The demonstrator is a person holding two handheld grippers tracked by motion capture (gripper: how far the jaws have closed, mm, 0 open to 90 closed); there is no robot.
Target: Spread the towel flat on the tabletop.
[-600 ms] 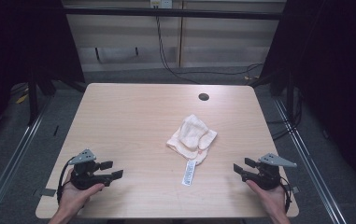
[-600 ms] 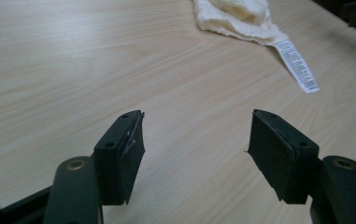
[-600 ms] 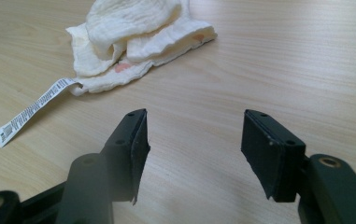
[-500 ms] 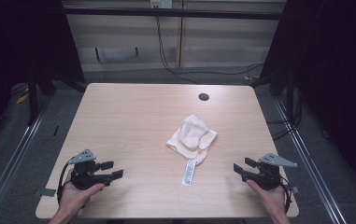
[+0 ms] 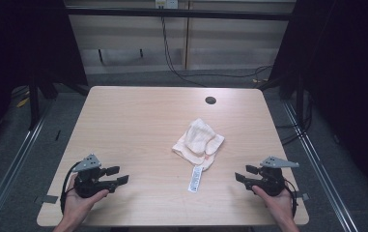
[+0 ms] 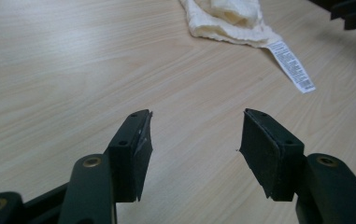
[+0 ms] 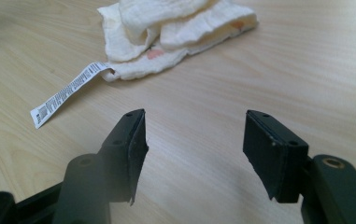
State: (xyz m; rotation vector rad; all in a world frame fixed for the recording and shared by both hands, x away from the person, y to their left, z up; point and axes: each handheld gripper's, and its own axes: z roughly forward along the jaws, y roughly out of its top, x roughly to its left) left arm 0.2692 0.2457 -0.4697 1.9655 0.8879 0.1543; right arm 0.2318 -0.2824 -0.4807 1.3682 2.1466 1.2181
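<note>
- Two grippers rest low in the high view: I see the left gripper (image 5: 116,175) at lower left and the right gripper (image 5: 243,173) at lower right.
- Both have jaws spread, nothing between them.
- The crumpled cream cloth (image 5: 198,141) lies centre frame on the wooden table (image 5: 138,121), well apart from both.
- Its white care label (image 5: 195,179) trails toward the lower edge.

Two black grippers (image 5: 116,175) (image 5: 243,173), grey three-cornered top plates, screw-studded flat-padded jaws, trailing black cables.
</note>
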